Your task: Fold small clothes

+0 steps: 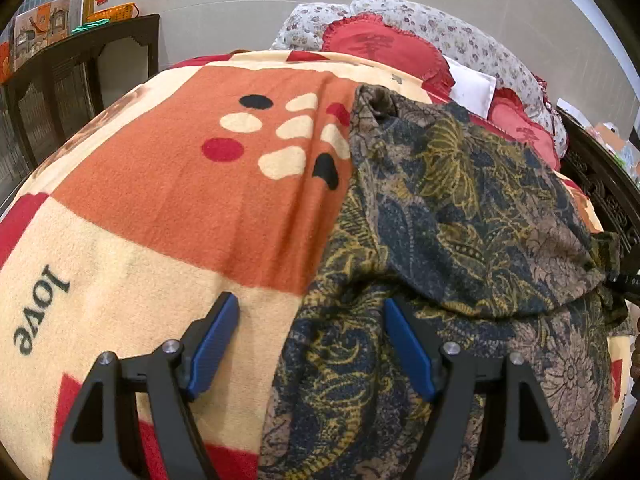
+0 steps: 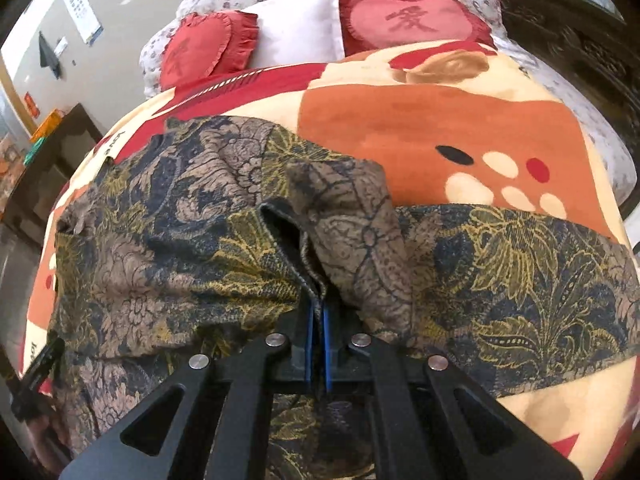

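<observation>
Pinching a bunched edge of the patterned garment is the right gripper, fingers pressed nearly together with a fold of cloth running between the blue pads; fabric is rising from the pinch toward 12 o'clock, so the grip is looking like a hem or leg opening. Left gripper is hanging over the garment's near-left border with fingers spread wide and nothing between them: left pad over bare blanket, right pad over cloth. From the left wrist view the garment is lying from 6 o'clock up toward 1 o'clock, long axis roughly away from the camera, with one layer already folded over on the right side. From the right wrist view it is stretching across from 9 o'clock to 3 o'clock, a flat band running out to 3. Judgement: the next fold is turning on where the pinched edge is being carried relative to that axis; the right hand is the one engaged, the left is nearer the free edge and placed to pin or catch it. Surface is a bed, not a table: fleece blanket in orange, cream and red blocks, soft, so cloth is likely dragging on it. Red heart cushions and a white pillow are sitting at 12 o'clock, dark wooden furniture at 10 o'clock, tiled wall behind.
</observation>
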